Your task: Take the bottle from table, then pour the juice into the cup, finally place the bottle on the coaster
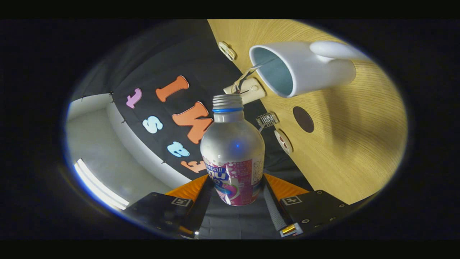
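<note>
The claw (235, 201) pinches the bottle (233, 158) at its labelled lower body, a finger on each side, rolled over so the open neck aims toward the cup (302, 68) on the counter (352, 144) — apparently lining up the pour. The dark coaster (303, 119) lies just beside the cup.

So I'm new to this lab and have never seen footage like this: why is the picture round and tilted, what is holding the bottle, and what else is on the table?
The camera rides on a hand-held two-finger gripper and looks forward along its fingers through a fisheye lens, so the picture is round. The person has tipped the gripper, so the wooden table appears sideways. Both fingers press on an uncapped bottle, held between them. Its open mouth points toward a white cup with a handle, beyond the fingers. A dark round coaster lies on the table nearer than the cup. A few small items sit along the table's edge; I cannot tell what they are.
</note>
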Demonstrator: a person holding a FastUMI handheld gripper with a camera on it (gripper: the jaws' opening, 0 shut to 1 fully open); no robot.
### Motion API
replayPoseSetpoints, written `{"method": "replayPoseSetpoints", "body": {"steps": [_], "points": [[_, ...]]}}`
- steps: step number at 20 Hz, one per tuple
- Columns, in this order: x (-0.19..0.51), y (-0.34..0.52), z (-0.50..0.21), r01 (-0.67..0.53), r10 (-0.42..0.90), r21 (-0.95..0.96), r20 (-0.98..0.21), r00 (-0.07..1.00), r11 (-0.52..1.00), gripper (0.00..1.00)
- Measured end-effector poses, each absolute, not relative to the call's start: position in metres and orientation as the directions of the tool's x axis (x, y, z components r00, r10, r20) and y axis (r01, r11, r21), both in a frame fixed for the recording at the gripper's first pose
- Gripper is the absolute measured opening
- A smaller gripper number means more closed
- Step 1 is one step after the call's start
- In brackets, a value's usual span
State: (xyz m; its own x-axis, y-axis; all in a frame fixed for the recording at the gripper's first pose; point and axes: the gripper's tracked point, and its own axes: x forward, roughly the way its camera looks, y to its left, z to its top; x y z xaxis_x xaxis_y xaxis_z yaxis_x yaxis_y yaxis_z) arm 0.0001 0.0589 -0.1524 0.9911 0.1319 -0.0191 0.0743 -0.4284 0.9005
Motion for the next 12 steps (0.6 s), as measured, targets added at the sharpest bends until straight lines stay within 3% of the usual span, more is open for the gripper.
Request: {"method": "replayPoseSetpoints", "body": {"steps": [12], "points": [[0.0002,0.053,-0.1468,0.054,0.102,0.873,-0.004,0.995,-0.485,0.76]]}}
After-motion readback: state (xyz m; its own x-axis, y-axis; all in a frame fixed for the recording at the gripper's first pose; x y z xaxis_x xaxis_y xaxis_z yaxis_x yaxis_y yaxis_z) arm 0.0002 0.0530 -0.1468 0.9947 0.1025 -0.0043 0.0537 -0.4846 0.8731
